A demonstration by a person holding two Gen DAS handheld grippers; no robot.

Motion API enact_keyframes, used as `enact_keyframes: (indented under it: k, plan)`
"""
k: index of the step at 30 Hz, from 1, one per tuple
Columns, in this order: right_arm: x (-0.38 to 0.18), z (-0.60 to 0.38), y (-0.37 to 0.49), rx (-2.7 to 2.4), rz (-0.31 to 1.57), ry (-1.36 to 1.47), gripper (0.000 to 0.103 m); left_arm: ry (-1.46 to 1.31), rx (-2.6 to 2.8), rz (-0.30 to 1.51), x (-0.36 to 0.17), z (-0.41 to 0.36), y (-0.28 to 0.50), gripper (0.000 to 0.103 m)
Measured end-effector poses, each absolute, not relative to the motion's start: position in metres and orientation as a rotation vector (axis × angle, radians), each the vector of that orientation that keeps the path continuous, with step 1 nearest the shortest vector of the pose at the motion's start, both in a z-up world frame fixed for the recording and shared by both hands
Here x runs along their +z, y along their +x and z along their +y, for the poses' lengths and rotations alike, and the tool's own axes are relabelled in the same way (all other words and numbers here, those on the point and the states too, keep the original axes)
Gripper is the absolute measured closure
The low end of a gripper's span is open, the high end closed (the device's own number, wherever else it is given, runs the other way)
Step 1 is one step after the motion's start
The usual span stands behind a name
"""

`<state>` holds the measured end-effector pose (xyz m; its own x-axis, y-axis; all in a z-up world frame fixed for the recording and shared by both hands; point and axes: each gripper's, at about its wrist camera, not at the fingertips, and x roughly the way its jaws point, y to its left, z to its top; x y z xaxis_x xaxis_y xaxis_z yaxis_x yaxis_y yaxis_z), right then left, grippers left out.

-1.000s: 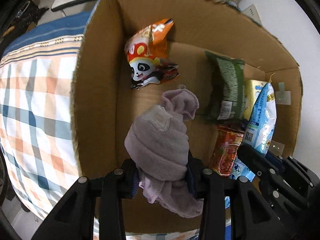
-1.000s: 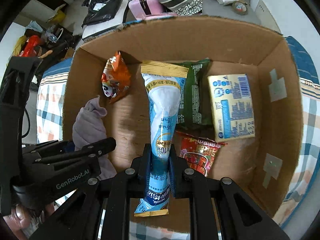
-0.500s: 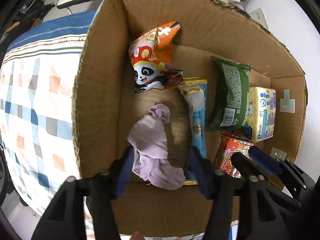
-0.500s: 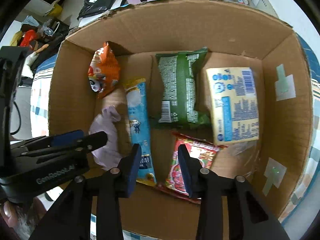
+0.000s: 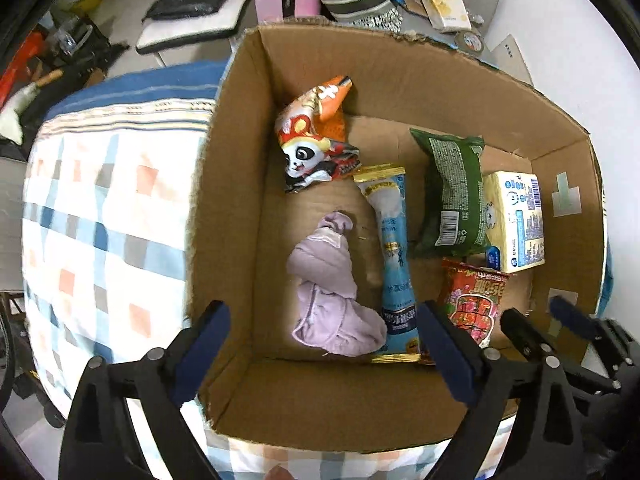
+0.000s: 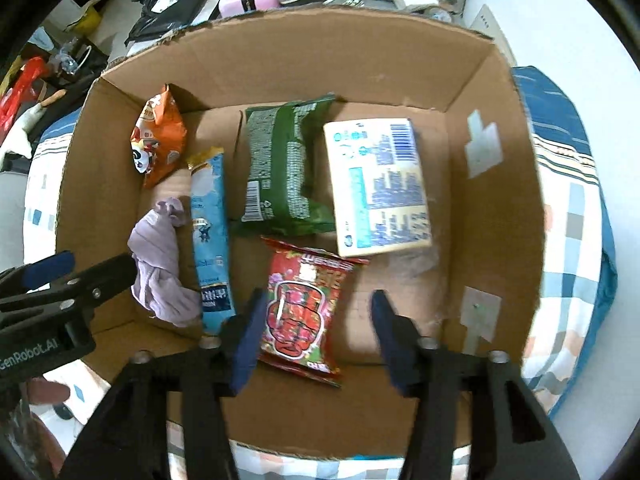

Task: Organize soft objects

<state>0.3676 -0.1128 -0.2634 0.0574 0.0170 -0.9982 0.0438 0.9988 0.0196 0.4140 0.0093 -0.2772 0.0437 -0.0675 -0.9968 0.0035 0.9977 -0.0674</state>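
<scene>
**Q:** What is the condition of each gripper?

**A:** The left gripper [image 5: 324, 344] is spread wide and holds nothing; it hangs over the near wall of the cardboard box [image 5: 320, 396]. The right gripper [image 6: 316, 332] is likewise spread wide with nothing between its pads, at 6 o'clock in its own view, above the red packet [image 6: 306, 312].

**Q:** Where do the items lie, left to right?

**A:** All lie on the box floor. In the right wrist view:
1. Orange panda bag [image 6: 158, 140], at 10 o'clock, against the left wall.
2. Purple cloth [image 6: 160, 268], at 8 o'clock, bunched up, touching the blue tube packet.
3. Blue tube packet [image 6: 210, 236], lying lengthwise just beside the cloth.
4. Green packet [image 6: 286, 168], near centre.
5. Red packet, directly below the green packet.
6. Yellow packet [image 6: 380, 184], at 2 o'clock, touching the green packet.

The box rests on a checked blanket [image 5: 100, 216].
</scene>
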Motion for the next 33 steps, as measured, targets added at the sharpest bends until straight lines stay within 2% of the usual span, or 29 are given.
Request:
enact_keyframes:
  k: [1,4,6,20,25,33]
  plan:
    - [-0.26,-0.115,0.366,-0.032,1.499,0.044,0.018,-0.042,-0.047,1.516,-0.276,0.011,0.412,0.007]
    - [-0.251,-0.122,0.357,-0.062,1.463,0.027,0.011,-0.002,-0.026,1.472,-0.263,0.009,0.402,0.006]
    - [-0.245,-0.118,0.355,-0.083,1.451,0.026,0.0,0.01,-0.021,1.441,-0.254,0.008,0.397,0.002]
    - [-0.19,-0.133,0.32,-0.138,1.339,0.071,0.0,0.011,-0.03,1.262,-0.188,0.006,0.355,0.001]
    - [-0.145,-0.139,0.287,-0.137,1.258,0.092,0.0,0.006,-0.044,1.189,-0.144,0.005,0.321,0.001]
    - [-0.045,-0.138,0.209,-0.103,1.082,0.113,0.0,0.014,-0.079,1.02,-0.043,0.004,0.246,0.001]
